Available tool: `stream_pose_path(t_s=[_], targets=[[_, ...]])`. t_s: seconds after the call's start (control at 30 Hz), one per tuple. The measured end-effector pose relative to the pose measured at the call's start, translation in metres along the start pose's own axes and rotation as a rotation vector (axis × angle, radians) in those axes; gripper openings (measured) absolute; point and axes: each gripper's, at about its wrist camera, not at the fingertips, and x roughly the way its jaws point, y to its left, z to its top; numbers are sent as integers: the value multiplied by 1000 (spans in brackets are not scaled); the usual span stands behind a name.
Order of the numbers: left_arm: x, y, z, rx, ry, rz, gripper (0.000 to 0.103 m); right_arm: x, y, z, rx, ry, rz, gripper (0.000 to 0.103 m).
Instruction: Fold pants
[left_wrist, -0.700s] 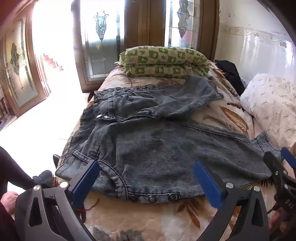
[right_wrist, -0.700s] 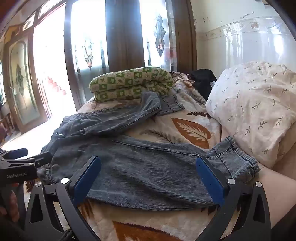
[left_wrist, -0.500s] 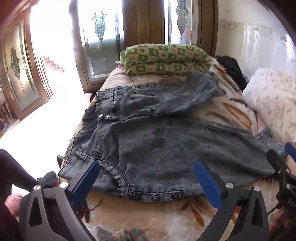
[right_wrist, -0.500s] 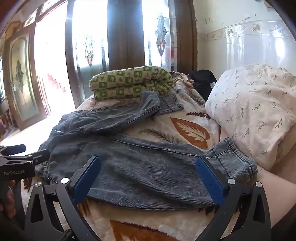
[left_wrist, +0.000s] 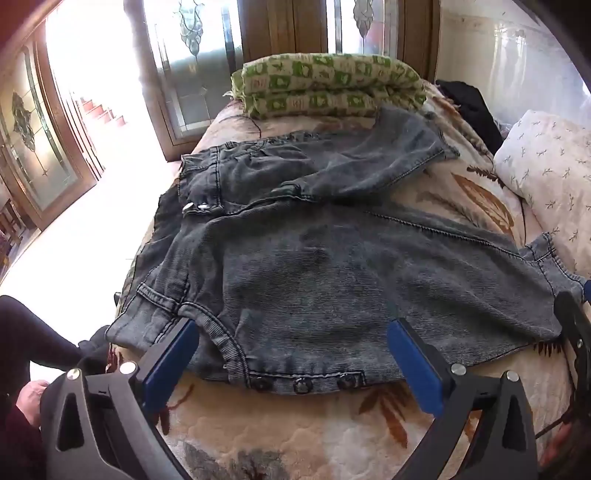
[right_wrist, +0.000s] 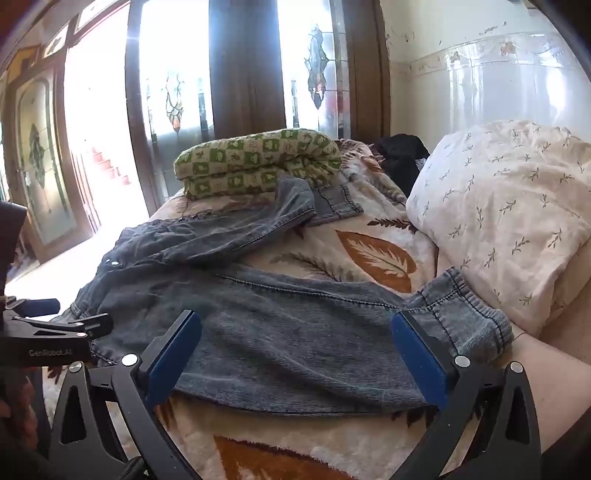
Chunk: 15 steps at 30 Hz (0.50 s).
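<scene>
**Two open grippers hovering over jeans spread on a bed**

Grey-blue denim pants (left_wrist: 314, 266) are lying flat across a leaf-patterned blanket (left_wrist: 280, 424) on a bed, waistband toward the left edge, legs reaching right toward a white sprigged pillow (right_wrist: 509, 221). The left gripper (left_wrist: 295, 354) is hovering above the waistband, its blue fingers spread wide and holding nothing. The right gripper (right_wrist: 295, 350) is hovering over the nearer leg, close to the cuff, equally wide and empty. A folded green checked quilt (right_wrist: 258, 162) is sitting at the far end.

Left gripper (left_wrist: 293, 360) and right gripper (right_wrist: 295, 350) wide open, angled downward.
</scene>
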Motion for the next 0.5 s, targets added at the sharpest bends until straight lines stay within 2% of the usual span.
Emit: stream_pose_path(t_s=[0.5], targets=[[-5,-18,21,54,-51,-5,103,-2,-3,0,4,-10,-10,103]])
